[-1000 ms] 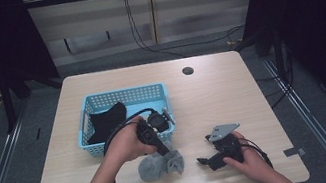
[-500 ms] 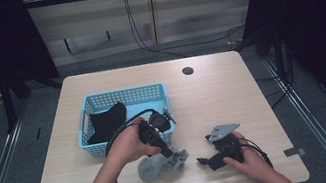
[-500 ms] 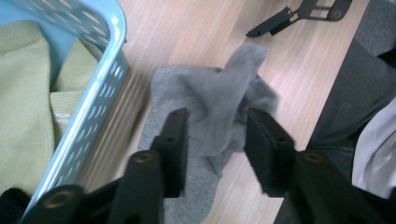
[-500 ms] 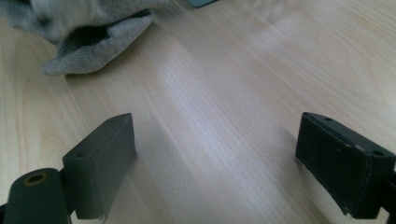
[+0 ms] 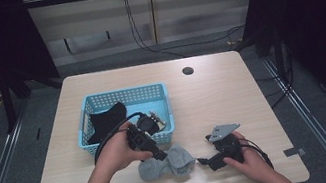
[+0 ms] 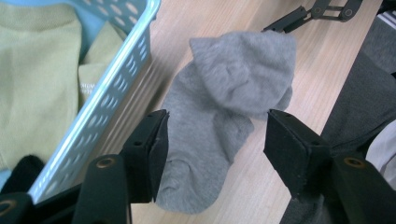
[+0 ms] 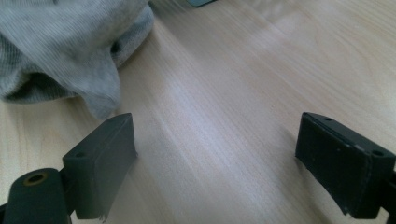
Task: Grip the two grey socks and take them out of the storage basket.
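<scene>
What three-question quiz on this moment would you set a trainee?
1. True or false: the left gripper is clamped on the grey sock.
2. Where does the sock lie: A in the blue basket, B on the table beside the basket, C on the floor?
3. What is between the jaws of the right gripper?

Key: 1 false, its jaws have just been opening and stand apart over the sock. 2 B. 3 Nothing, just bare table.

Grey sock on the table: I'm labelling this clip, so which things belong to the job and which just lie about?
In the job: grey sock, left gripper just opening over it, right gripper open beside it, blue basket.

Lying about: black garment, yellow-green cloth in the basket.
</scene>
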Available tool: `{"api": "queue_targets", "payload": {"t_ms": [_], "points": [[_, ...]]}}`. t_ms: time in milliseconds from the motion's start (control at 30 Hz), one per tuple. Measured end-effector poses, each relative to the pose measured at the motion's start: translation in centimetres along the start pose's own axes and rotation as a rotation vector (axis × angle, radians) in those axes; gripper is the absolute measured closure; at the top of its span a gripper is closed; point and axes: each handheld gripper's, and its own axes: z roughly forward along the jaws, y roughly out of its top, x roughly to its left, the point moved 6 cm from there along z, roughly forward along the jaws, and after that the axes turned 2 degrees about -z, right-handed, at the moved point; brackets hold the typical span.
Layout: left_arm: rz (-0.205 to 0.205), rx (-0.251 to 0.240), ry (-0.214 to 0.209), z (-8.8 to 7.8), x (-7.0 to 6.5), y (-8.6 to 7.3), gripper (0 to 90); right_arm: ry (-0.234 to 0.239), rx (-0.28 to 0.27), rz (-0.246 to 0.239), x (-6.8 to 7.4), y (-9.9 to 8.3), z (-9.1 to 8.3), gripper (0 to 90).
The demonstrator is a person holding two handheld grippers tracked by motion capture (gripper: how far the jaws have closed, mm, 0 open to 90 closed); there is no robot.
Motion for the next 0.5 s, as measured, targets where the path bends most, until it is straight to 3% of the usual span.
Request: {"api": "queue_targets", "payload": {"t_ms": [267, 500], "points": [[-0.040, -0.051, 0.028, 0.1, 0.9, -2.5, 36.9, -0.001, -0.001, 0.001, 0.0, 0.0, 0.0, 11.6], [-0.057, -0.059, 0.037, 0.3, 1.7, -4.1, 35.2, 0.000, 0.000, 0.000, 0.0, 0.0, 0.0, 11.6]]}}
